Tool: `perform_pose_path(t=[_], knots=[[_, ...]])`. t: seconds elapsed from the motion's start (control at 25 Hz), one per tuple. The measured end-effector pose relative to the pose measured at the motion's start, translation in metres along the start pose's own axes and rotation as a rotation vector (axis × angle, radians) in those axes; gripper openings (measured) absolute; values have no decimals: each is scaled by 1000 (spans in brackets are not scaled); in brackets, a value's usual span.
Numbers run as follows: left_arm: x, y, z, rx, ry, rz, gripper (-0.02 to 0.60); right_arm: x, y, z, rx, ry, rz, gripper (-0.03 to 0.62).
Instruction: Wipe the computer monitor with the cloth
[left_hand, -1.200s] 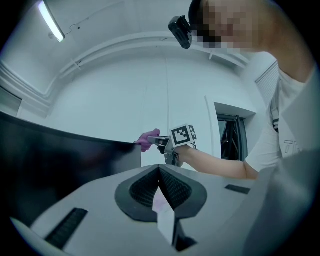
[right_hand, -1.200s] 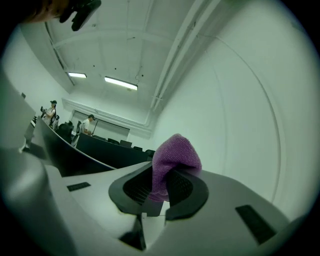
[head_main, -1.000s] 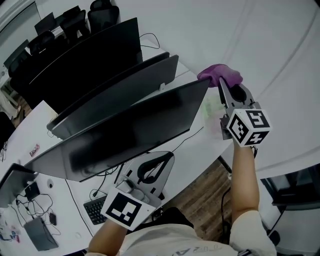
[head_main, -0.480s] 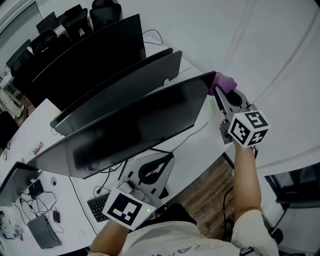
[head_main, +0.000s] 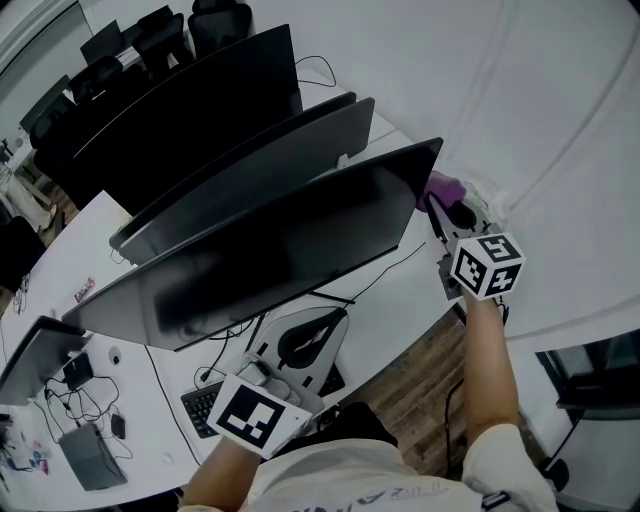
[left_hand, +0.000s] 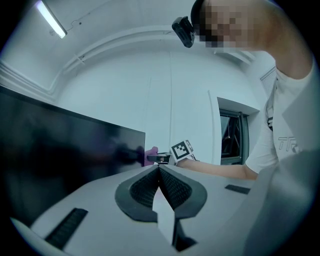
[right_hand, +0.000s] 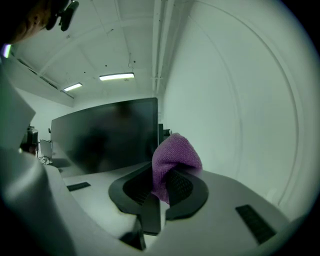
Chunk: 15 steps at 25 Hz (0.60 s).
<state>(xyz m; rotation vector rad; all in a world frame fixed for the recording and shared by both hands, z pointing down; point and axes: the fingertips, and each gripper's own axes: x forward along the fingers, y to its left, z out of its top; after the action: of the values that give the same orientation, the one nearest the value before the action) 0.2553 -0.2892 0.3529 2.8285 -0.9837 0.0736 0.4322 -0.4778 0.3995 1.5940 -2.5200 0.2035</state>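
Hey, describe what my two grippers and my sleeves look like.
Both the left gripper and right gripper are pale grey with dark ribbed pads, each carrying a white cube with black square markers. The short sleeves are white.

narrow gap between monitor (head_main: 280, 250) edge and wall (head_main: 560, 110)

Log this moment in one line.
right gripper: shut on purple cloth | cloth at monitor right edge | left gripper: shut, empty
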Motion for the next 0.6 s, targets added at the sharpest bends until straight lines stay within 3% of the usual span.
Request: perform_pose_path(t=[0.4,0.6], knots=[[-7,2,-9,-23,18,17,5,8,4,-52,-71,73,16,55],[-9,-3,-10,-37,25,5,5,14,1,-74,-51,98,17,55]])
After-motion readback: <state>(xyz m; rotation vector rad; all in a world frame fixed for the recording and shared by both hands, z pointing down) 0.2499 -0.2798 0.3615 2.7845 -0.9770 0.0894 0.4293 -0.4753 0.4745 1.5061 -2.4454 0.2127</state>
